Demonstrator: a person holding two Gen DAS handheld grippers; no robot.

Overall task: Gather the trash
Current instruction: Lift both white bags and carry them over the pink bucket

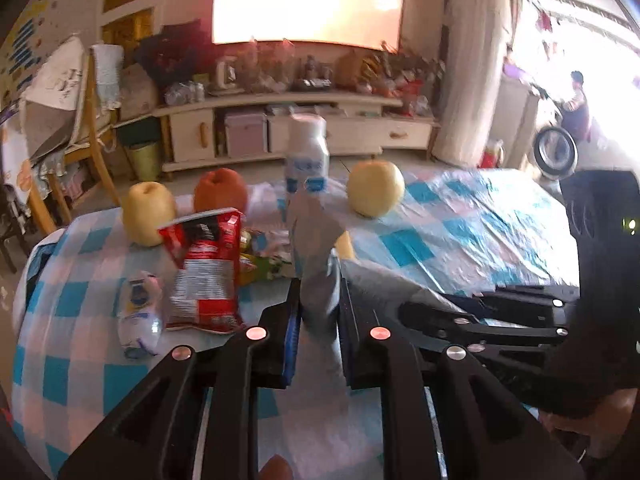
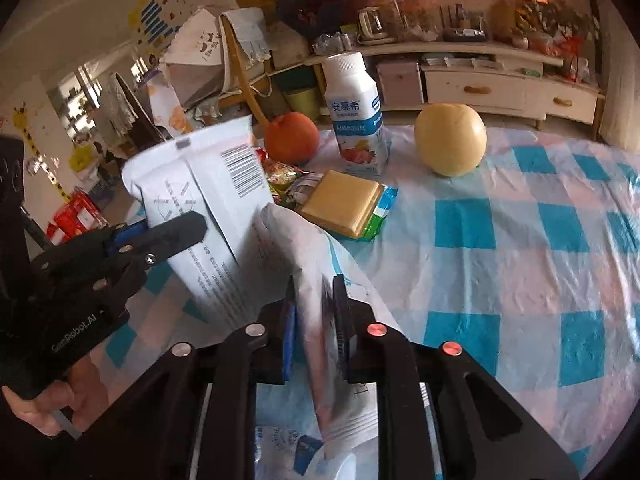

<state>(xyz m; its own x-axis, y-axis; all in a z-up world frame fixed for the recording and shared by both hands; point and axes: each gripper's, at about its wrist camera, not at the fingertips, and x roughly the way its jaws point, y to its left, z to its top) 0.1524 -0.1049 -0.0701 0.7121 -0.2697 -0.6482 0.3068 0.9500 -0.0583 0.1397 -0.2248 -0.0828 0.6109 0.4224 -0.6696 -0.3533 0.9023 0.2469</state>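
Both grippers hold one white printed bag above the checked tablecloth. My left gripper is shut on the bag's edge; it also shows in the right wrist view. My right gripper is shut on the bag's other edge; it also shows at the right of the left wrist view. On the table lie a red snack packet, a crushed plastic bottle, green-yellow wrappers and a yellow wafer pack.
A white yogurt bottle stands at the table's far side between an orange fruit and a yellow pear. Another pear sits far left. A wooden chair and TV cabinet stand beyond the table.
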